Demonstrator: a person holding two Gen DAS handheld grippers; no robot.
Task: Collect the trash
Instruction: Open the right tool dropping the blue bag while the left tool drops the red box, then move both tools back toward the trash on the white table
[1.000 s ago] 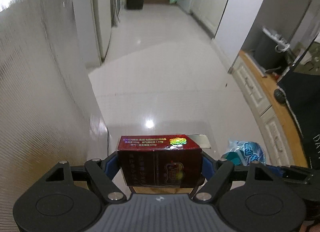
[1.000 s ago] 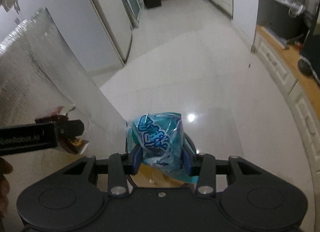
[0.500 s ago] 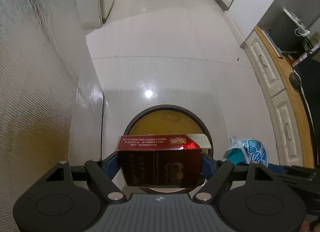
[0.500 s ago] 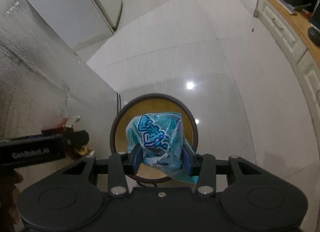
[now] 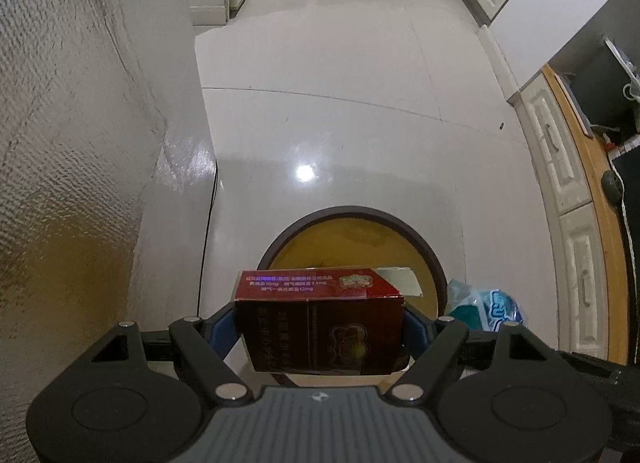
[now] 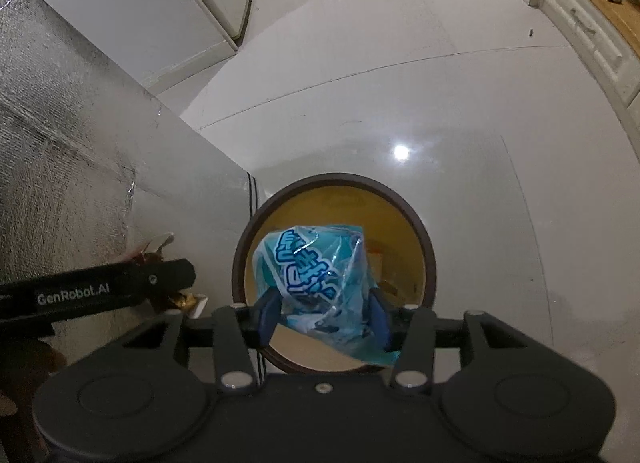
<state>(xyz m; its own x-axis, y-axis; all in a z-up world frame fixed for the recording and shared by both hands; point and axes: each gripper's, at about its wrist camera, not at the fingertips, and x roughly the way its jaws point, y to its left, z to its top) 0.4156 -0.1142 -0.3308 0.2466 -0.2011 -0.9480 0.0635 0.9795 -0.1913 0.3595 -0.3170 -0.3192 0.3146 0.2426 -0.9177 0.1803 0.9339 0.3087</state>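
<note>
My left gripper point(image 5: 320, 333) is shut on a dark red cigarette box point(image 5: 320, 291), gripped across its width by the blue pads. It hangs over the near left part of a round bin point(image 5: 352, 210) with a brown rim and a yellow inside. In the right wrist view, my right gripper point(image 6: 323, 317) holds a crumpled blue plastic wrapper point(image 6: 316, 263) above the bin point(image 6: 332, 178). Its jaws are opening, and the wrapper is still between the pads, touching both. The wrapper point(image 5: 486, 309) also shows at the right of the left wrist view.
A silver foil-covered surface point(image 5: 72, 183) rises on the left, right beside the bin. Glossy white floor point(image 5: 340, 103) stretches ahead. White cabinets with a wooden top point(image 5: 576, 191) line the right side. The left gripper's black finger point(image 6: 160, 279) reaches in from the left.
Both grippers have sunk toward the floor and tipped down, so the bin now lies under them. The right jaws have widened around the wrapper. The left grip is unchanged.
</note>
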